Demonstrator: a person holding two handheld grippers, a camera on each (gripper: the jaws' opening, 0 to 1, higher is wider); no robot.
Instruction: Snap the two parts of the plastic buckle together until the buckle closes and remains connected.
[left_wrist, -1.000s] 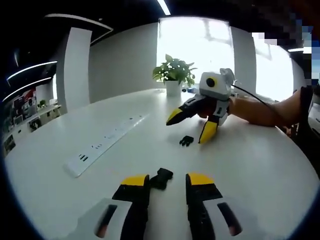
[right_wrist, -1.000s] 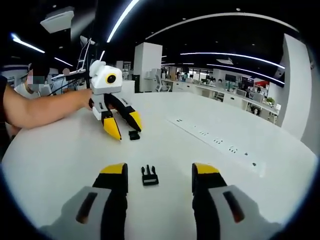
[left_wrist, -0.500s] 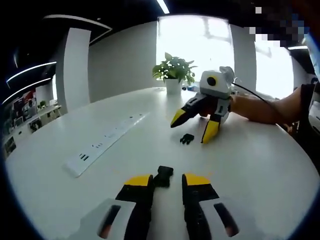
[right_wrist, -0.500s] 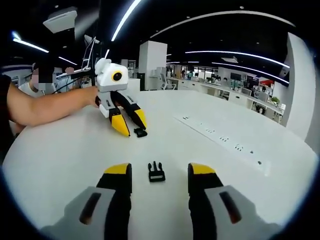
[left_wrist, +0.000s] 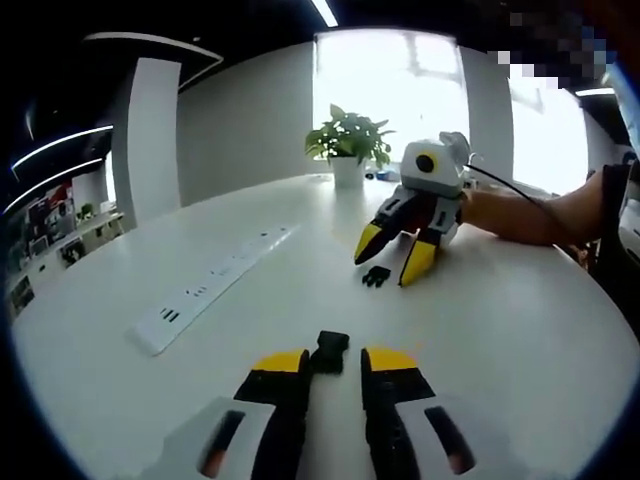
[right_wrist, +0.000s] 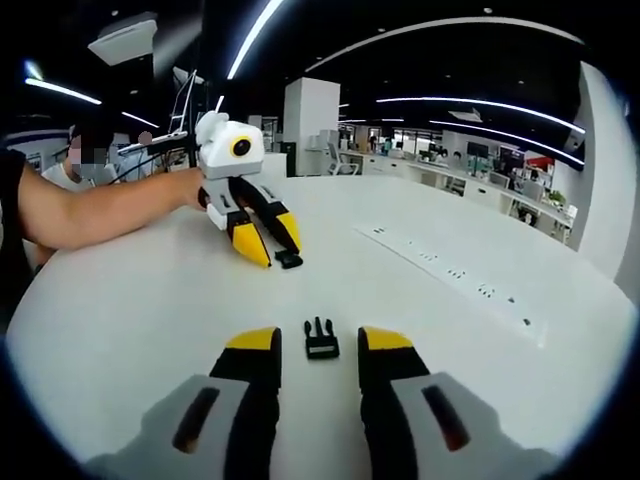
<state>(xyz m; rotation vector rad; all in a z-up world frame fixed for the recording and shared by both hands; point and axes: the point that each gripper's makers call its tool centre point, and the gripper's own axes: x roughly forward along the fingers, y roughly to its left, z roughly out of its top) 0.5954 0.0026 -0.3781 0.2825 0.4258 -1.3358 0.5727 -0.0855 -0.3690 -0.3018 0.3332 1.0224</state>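
Two black buckle halves lie apart on the white table (left_wrist: 500, 330). The socket half (left_wrist: 330, 352) sits between the tips of my left gripper (left_wrist: 333, 362), whose jaws stand narrowly open on either side of it. The pronged half (right_wrist: 320, 340) lies between the tips of my right gripper (right_wrist: 319, 345), also open with small gaps either side. In the left gripper view the right gripper (left_wrist: 391, 258) hangs over the pronged half (left_wrist: 376, 275). The right gripper view has the left gripper (right_wrist: 272, 247) beside the socket half (right_wrist: 289, 260).
A long white power strip (left_wrist: 210, 285) (right_wrist: 450, 272) is set into the table to one side. A potted plant (left_wrist: 347, 150) stands at the far edge. A person's forearm (left_wrist: 530, 215) (right_wrist: 90, 210) reaches in behind each gripper.
Both pairs of jaws have narrowed around their buckle halves. Each half now sits closer to the fingertips. The halves have stayed on the table.
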